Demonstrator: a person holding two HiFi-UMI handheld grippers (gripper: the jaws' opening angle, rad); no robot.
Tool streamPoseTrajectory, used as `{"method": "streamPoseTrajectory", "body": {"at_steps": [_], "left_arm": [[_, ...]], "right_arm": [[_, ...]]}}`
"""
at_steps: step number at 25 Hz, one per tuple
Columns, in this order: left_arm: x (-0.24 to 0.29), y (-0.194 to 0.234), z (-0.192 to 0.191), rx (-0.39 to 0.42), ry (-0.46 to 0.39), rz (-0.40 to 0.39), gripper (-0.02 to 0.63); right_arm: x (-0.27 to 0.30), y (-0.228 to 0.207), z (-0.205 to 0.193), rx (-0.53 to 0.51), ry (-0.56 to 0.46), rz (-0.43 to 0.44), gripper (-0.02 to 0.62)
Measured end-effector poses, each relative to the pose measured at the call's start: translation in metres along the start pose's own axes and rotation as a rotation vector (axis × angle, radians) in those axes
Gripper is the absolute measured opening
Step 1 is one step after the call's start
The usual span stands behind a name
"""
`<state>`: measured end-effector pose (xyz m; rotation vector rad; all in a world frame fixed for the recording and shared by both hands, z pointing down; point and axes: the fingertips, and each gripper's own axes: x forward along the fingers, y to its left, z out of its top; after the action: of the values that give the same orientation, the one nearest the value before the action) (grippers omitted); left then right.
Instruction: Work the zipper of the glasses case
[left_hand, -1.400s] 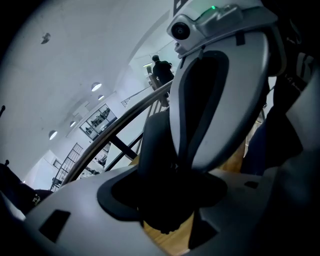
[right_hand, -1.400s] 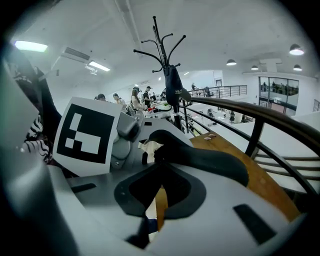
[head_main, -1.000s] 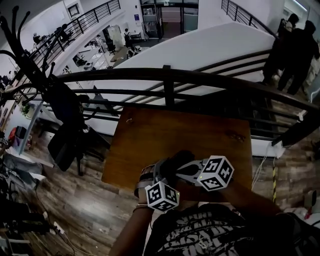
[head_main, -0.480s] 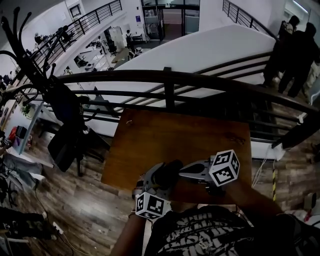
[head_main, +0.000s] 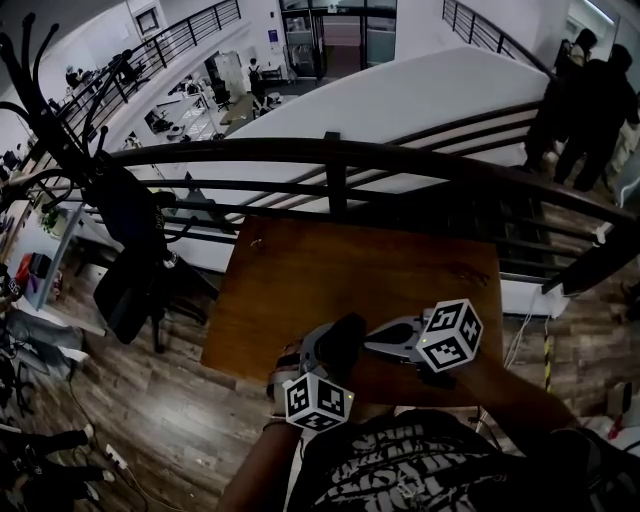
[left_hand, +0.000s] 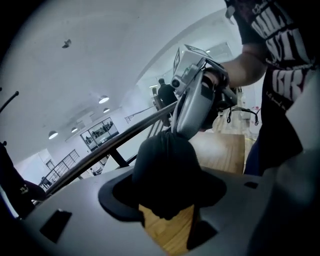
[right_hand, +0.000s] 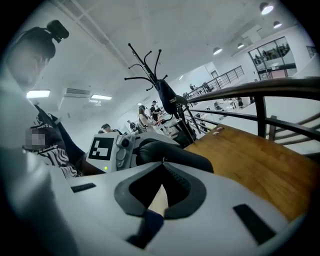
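The black glasses case (head_main: 338, 340) hangs just above the near edge of the wooden table (head_main: 330, 270). My left gripper (head_main: 318, 360) comes at it from below; its jaws are closing, and the case (left_hand: 167, 175) fills the gap between them with the pads against its sides. My right gripper (head_main: 368, 346) reaches in from the right, shut. In the left gripper view its tips (left_hand: 175, 132) touch the top end of the case. The right gripper (right_hand: 161, 164) view shows the closed tips against the case (right_hand: 175, 155). The zipper pull cannot be made out.
A dark metal railing (head_main: 330, 155) runs along the table's far edge, with a drop to a lower floor behind it. A coat rack (head_main: 60, 130) with a hanging black bag stands at the left. People (head_main: 590, 90) stand at the far right. Wooden floor surrounds the table.
Both grippers have shifted slightly near the table's front edge, the left one dipping and coming back, the right one drifting a little right. The case stays between them.
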<state>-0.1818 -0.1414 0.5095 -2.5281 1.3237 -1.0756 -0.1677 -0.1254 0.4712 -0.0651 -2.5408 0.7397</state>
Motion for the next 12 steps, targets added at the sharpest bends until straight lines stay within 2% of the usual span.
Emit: {"method": "streamPoseTrajectory", "body": {"at_steps": [5, 8, 10, 12], "left_arm": [[0.010, -0.008, -0.009, -0.017, 0.064, -0.045, 0.255], [0.015, -0.010, -0.013, -0.018, 0.084, -0.070, 0.255], [0.014, -0.011, -0.008, -0.013, 0.039, -0.079, 0.259], [0.009, -0.009, 0.003, -0.028, -0.059, -0.081, 0.262]], "right_arm": [[0.006, 0.011, -0.003, -0.007, 0.023, 0.017, -0.002], [0.013, 0.019, -0.003, 0.014, 0.019, 0.056, -0.002], [0.015, 0.024, -0.001, 0.047, -0.004, 0.098, -0.002], [0.012, 0.028, 0.006, 0.085, -0.049, 0.147, -0.002]]}}
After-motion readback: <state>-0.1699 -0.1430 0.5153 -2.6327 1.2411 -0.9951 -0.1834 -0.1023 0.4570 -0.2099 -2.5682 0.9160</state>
